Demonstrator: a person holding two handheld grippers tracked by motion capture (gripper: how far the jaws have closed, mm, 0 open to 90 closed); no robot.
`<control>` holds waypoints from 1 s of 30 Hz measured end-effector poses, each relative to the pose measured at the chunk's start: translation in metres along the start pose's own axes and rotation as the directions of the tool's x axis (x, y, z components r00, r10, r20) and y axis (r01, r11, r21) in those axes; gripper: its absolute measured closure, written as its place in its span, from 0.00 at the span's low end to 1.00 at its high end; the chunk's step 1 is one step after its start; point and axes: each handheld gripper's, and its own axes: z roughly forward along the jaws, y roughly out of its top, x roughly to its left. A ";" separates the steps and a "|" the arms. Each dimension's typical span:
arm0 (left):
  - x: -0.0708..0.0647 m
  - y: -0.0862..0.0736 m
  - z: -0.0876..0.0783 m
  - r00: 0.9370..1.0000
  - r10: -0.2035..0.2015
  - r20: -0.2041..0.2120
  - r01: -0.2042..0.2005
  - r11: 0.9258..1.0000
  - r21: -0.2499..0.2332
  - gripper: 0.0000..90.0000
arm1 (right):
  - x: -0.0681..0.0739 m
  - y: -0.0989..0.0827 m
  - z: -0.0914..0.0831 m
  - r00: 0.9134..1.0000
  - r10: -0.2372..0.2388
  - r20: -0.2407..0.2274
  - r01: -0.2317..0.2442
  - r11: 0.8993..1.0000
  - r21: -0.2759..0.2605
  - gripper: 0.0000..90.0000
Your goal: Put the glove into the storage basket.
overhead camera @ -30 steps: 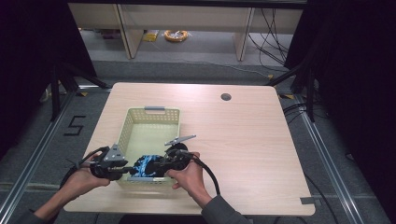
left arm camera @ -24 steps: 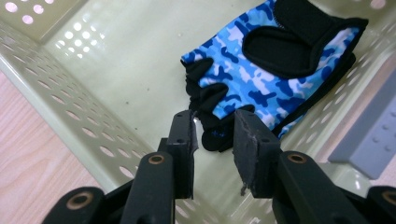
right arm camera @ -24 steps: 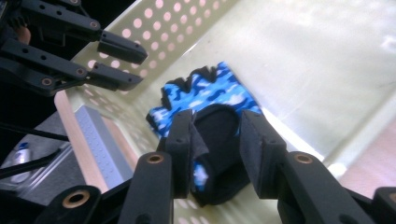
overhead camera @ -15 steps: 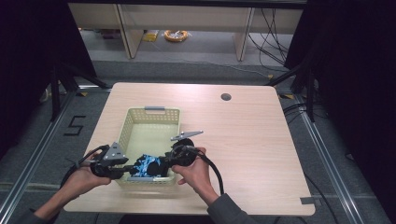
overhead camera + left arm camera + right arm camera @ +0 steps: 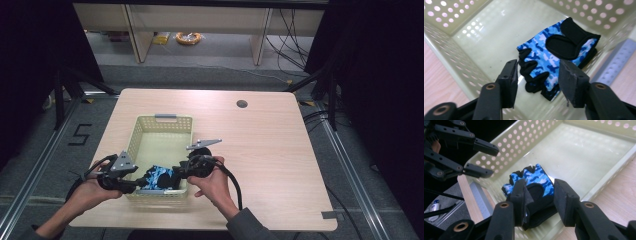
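With the jaws of the left gripper (image 5: pixel 537 80) and right gripper (image 5: pixel 539 197) just opened and parted, the blue camouflage glove (image 5: pixel 554 58) lies released at the near end of the basket (image 5: pixel 162 122), apparently placed.

Left tool (image 5: pixel 142 182) jaws just opening; right tool (image 5: pixel 176 175) likewise, facing it

The basket (image 5: pixel 469 37) is glossy perforated plastic, the glove (image 5: pixel 554 57) soft camouflage cloth with matt black padding, the table (image 5: pixel 260 150) smooth pale wood-grain, the gripper pads (image 5: pixel 571 82) rough matt rubber.
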 end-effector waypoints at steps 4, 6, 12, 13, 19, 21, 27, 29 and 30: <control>-0.006 0.002 0.001 1.000 -0.022 0.016 0.022 1.000 -0.007 0.49 | -0.001 -0.002 -0.008 1.000 -0.014 0.012 0.014 1.000 -0.005 0.67; -0.008 0.004 0.001 0.999 -0.031 0.018 0.031 0.999 -0.010 0.45 | -0.003 -0.002 -0.013 1.000 -0.017 0.017 0.017 1.000 -0.014 0.65; -0.014 0.010 0.002 0.999 -0.041 0.033 0.041 0.999 -0.021 0.40 | -0.009 -0.005 -0.034 1.000 -0.010 0.004 0.010 0.999 -0.050 0.60; -0.015 0.010 0.002 0.998 -0.054 0.032 0.055 0.998 -0.028 0.39 | -0.010 -0.006 -0.039 1.000 -0.001 0.006 0.002 0.998 -0.062 0.59; -0.017 0.013 -0.001 0.995 -0.084 0.050 0.086 0.996 -0.039 0.35 | -0.020 -0.014 -0.061 0.999 0.025 0.021 -0.023 0.995 -0.102 0.54; -0.017 0.014 -0.001 0.995 -0.078 0.054 0.081 0.996 -0.047 0.34 | -0.023 -0.016 -0.068 0.999 0.027 0.023 -0.024 0.993 -0.111 0.52; -0.028 0.020 -0.002 0.991 -0.106 0.083 0.112 0.991 -0.074 0.31 | -0.030 -0.025 -0.087 0.999 0.024 0.042 -0.018 0.989 -0.148 0.47; -0.032 0.022 -0.002 0.992 -0.089 0.090 0.096 0.992 -0.077 0.29 | -0.032 -0.027 -0.092 0.998 0.016 0.055 -0.007 0.988 -0.157 0.45; -0.036 0.023 -0.001 0.991 -0.098 0.094 0.105 0.991 -0.077 0.29 | -0.034 -0.028 -0.094 0.998 0.023 0.053 -0.014 0.986 -0.169 0.45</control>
